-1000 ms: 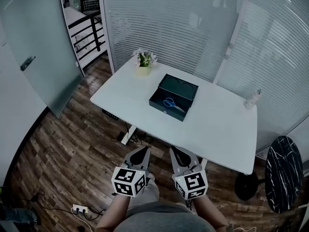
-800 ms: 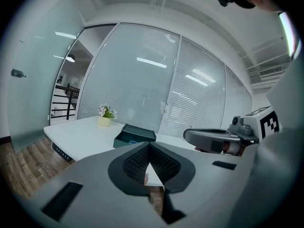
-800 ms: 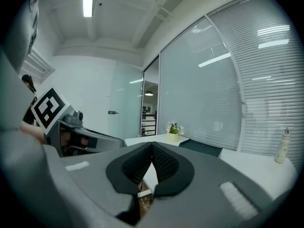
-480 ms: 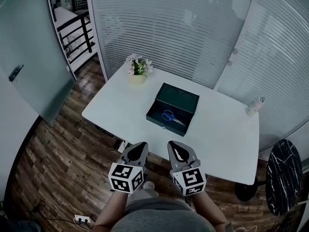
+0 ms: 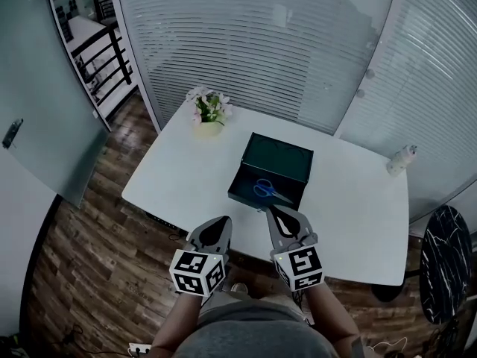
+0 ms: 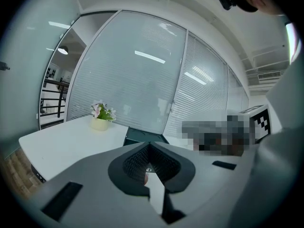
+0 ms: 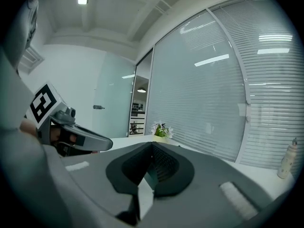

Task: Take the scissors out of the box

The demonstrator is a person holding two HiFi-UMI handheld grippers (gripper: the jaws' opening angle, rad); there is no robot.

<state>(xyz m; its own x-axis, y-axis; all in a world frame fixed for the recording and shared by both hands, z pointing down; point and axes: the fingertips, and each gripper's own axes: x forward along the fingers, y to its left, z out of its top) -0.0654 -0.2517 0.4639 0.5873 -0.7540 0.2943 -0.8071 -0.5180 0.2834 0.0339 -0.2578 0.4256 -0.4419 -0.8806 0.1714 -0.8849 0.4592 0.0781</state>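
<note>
**Ana:** Head view gives it best: the dark green metal box stands open on the white table, and the blue-handled scissors lie inside it.

**Ben:** Which way do they run?

**Ana:** Along the box's front wall, handles toward its left end, blades toward its right.

**Ben:** And the claws?

**Ana:** Both pinched together, nothing between them. The right gripper hangs just short of the box's front wall, near the blade end. The left gripper sits off that wall's left corner, farther out.

**Ben:** So the right one's closer?

**Ana:** I'd say so, though it must spread its jaws first, then come in over that wall.
</note>
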